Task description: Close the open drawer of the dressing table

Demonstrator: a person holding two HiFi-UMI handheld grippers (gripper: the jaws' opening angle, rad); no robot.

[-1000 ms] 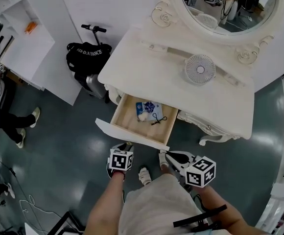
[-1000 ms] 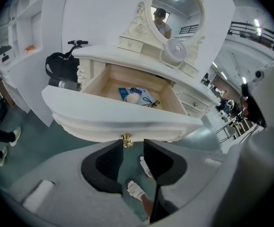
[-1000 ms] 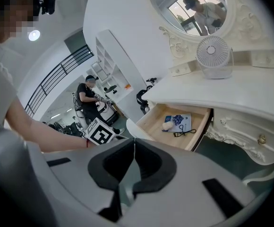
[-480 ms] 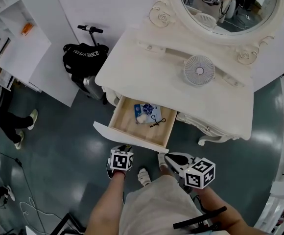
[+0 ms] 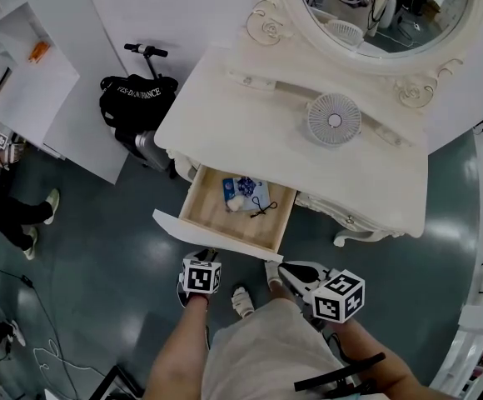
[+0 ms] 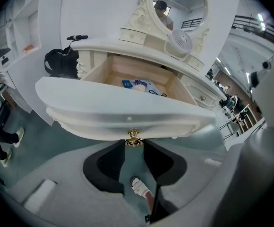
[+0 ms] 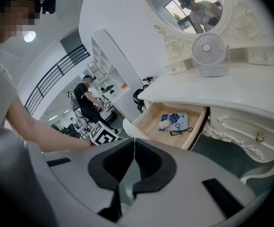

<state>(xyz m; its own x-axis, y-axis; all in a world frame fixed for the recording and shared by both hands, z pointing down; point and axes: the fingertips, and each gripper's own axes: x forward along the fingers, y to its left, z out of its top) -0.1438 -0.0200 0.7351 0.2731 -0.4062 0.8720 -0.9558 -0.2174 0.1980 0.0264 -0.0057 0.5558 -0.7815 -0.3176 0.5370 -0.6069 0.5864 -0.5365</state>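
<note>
The white dressing table [image 5: 250, 132] has its wooden drawer [image 5: 216, 213] pulled out; a blue packet [image 5: 243, 192], a small white thing and a black cord lie inside. In the left gripper view the drawer's white front [image 6: 123, 112] fills the middle, with its gold knob [image 6: 133, 138] below it. My left gripper [image 6: 133, 144] is open, and the knob sits right at the gap between its tips. In the head view it stands just in front of the drawer front [image 5: 211, 257]. My right gripper [image 7: 134, 144] is shut on nothing and hangs back right of the drawer [image 5: 285, 272].
A small white fan [image 5: 334, 121] and an oval mirror [image 5: 375, 11] stand on the table. A black bag with a scooter [image 5: 137, 98] and white shelves [image 5: 25, 73] are to the left. A person [image 5: 8, 211] stands at far left. My feet [image 5: 241, 300] are below the drawer.
The head view has drifted a little, so the table sits slightly higher and further left. The drawer is as far out as before, and both grippers keep their places by it.
</note>
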